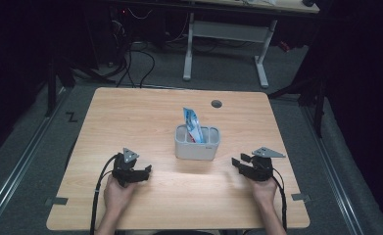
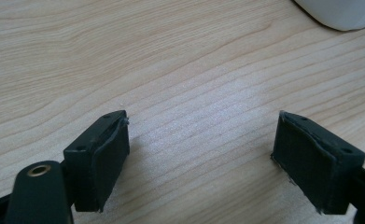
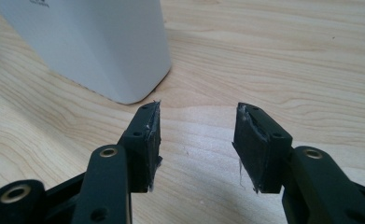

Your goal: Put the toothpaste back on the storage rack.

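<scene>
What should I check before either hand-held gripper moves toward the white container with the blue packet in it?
1. Left hand-held gripper open with bare table between its jaws: ok.
2. Right hand-held gripper open and holding nothing: ok.
3. White container upright near the middle of the wooden table: ok.
4. Blue packet stands in the container, leaning and poking above the rim: ok.
5. Bare tabletop between each gripper and the container: ok.
6. Anything else inside the container: cannot tell.
</scene>
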Available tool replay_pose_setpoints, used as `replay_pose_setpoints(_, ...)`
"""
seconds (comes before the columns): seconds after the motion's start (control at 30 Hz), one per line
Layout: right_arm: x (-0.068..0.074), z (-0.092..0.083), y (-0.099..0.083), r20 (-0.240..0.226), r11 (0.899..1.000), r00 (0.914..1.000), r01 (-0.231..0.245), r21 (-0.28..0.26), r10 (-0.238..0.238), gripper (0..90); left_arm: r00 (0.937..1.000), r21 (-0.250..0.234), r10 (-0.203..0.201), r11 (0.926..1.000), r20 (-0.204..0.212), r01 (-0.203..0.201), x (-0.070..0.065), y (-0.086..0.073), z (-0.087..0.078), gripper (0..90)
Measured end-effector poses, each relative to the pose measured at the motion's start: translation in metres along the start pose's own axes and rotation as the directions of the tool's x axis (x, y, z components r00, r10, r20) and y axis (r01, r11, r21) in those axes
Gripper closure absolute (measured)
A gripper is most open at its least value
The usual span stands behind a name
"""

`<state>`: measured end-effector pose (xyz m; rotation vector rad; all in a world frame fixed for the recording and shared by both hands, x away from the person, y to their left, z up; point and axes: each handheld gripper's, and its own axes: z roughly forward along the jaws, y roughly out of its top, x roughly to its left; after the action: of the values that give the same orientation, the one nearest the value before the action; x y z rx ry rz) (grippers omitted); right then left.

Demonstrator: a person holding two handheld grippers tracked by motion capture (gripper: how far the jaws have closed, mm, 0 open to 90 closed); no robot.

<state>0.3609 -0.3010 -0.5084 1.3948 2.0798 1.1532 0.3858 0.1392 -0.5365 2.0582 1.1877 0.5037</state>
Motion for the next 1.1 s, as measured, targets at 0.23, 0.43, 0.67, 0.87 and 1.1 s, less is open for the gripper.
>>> replay_pose_setpoints(0.23, 0.003, 0.010, -0.002, 0.012, 0.999, 0.9998, 0.013, 0.031, -0.013, 50.6, 1.0000, 0.000, 0.001, 1.0000, 0.000, -0.001, 0.000, 0.000, 0.000, 18.7)
replay_pose_setpoints(0.43, 0.004, 0.015, -0.004, 0.035, 0.998, 0.9988, 0.031, 0.060, -0.033, 49.8, 1.0000, 0.000, 0.000, 1.0000, -0.002, 0.000, 0.000, 0.000, 0.000, 18.7)
replay_pose_setpoints(0.67, 0.003, 0.020, -0.012, 0.090, 0.995, 0.9944, 0.048, 0.088, -0.056, 49.6, 1.0000, 0.000, -0.001, 1.0000, -0.002, 0.001, 0.000, 0.000, 0.000, 18.7)
replay_pose_setpoints(0.87, 0.000, 0.020, -0.012, 0.111, 0.994, 0.9918, 0.053, 0.095, -0.063, 48.9, 1.0000, 0.000, -0.001, 1.0000, -0.002, 0.001, 0.000, 0.000, 0.000, 18.7)
replay_pose_setpoints(1.1, 0.002, 0.021, -0.012, 0.125, 0.991, 0.9886, 0.070, 0.115, -0.084, 45.2, 1.0000, 0.001, 0.000, 1.0000, -0.002, 0.000, 0.000, 0.000, 0.000, 18.6)
